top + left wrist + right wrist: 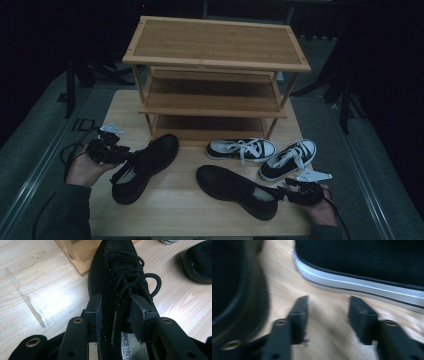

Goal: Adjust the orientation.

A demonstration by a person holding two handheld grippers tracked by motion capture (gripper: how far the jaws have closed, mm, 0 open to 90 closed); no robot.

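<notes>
My left gripper (129, 156) is shut on the side wall of a black lace-up shoe (150, 160) at the table's left, near its heel. In the left gripper view one jaw sits outside the shoe (117, 267) and the other inside its opening; the gripper (116, 305) pinches the mesh wall. A second black shoe (230, 186) lies at the front right, toe pointing left. My right gripper (281, 193) is just behind its heel. In the blurred right gripper view the gripper (328, 302) stands open over bare wood, with that black shoe (234, 290) to its left.
A three-shelf bamboo rack (215, 45) stands at the back of the wooden table (180, 210); its lowest shelf (77, 257) is beside the held shoe's toe. Two black-and-white sneakers (240, 148) (290, 159) lie in front of the rack. One sneaker's white sole (362, 282) runs just beyond my right gripper.
</notes>
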